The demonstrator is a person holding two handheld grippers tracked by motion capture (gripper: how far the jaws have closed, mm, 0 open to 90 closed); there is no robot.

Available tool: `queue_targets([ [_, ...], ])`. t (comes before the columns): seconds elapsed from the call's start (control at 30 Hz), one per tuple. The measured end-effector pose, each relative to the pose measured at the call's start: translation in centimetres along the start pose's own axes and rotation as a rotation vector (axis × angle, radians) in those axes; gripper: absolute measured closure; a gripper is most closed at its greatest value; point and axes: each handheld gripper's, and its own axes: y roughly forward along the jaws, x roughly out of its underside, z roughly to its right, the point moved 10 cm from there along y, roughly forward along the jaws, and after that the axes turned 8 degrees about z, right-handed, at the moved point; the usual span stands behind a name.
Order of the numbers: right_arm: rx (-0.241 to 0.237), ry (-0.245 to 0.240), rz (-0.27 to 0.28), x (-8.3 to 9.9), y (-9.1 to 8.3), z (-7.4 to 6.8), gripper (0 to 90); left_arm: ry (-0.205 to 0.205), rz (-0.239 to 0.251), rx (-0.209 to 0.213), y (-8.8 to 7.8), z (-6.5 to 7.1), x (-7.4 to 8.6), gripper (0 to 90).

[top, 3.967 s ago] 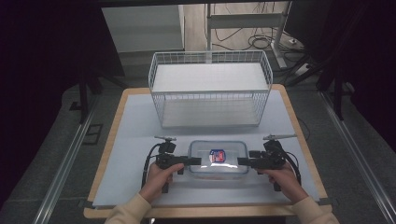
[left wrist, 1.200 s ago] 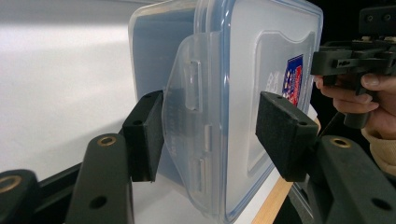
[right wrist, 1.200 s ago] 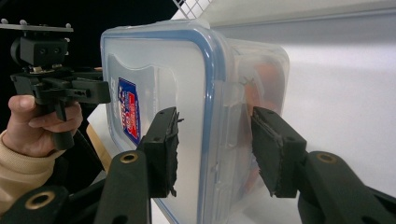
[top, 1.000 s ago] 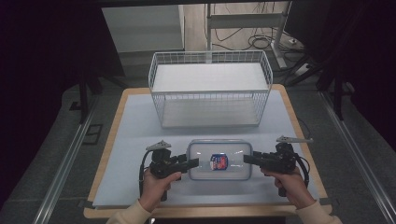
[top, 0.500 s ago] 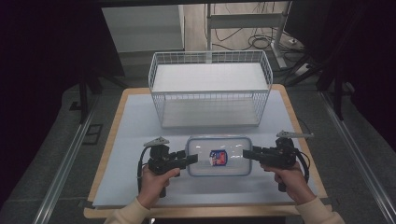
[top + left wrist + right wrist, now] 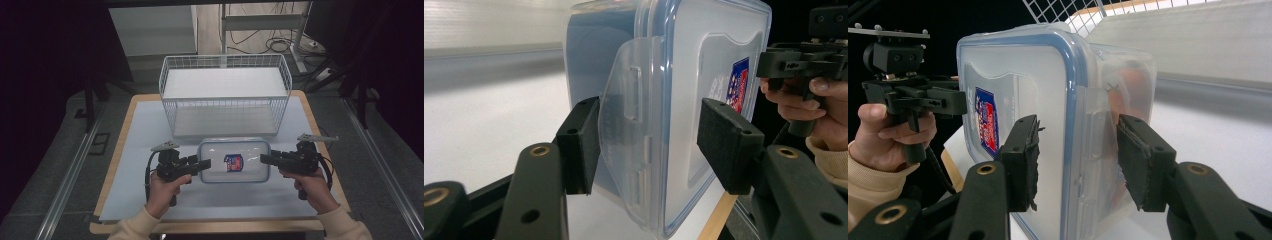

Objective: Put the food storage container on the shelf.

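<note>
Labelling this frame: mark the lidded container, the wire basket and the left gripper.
lidded container (image 6: 250, 172): high view, bare lid right of its sticker.
wire basket (image 6: 225, 111): high view, front mesh wall.
left gripper (image 6: 644, 145): left gripper view, midway between its jaws.

The wire basket (image 6: 225, 95) is standing across the far half of the table (image 6: 125, 150), walling off the way forward. Just before it the lidded plastic container (image 6: 234, 160) is sitting, leaving only a thin gap to the basket. Open surface is lying to the table's left and right edges and along the near edge, where both forearms are coming in.
</note>
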Motion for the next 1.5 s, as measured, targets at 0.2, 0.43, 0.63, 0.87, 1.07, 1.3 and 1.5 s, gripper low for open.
queue_targets([
  [0.2,-0.003,-0.018,0.017,-1.1,-0.2,-0.4,52.9,0.011,0.010,0.003,-0.2,0.4,-1.0,44.3],
  [0.43,-0.003,-0.042,0.026,-2.2,-0.1,-0.6,52.9,0.008,0.018,0.006,-0.2,0.4,-1.8,44.3],
  [0.63,-0.007,-0.058,0.032,-3.5,0.1,-0.9,53.0,0.016,0.038,0.004,-0.4,0.4,-2.8,44.2],
  [0.87,-0.011,-0.065,0.043,-4.9,0.4,-1.0,53.0,0.025,0.045,0.001,-0.4,0.3,-4.0,44.3],
  [1.07,-0.020,-0.071,0.062,-5.8,0.6,-0.9,53.0,0.047,0.054,-0.007,-0.4,0.4,-5.5,44.3],
  [1.3,-0.029,-0.074,0.080,-7.3,0.8,-1.0,53.0,0.068,0.059,-0.008,-0.5,0.6,-7.2,44.3],
  [1.5,-0.021,-0.082,0.093,-8.8,1.0,-1.2,53.0,0.061,0.066,0.001,-0.5,0.5,-8.5,44.3],
])
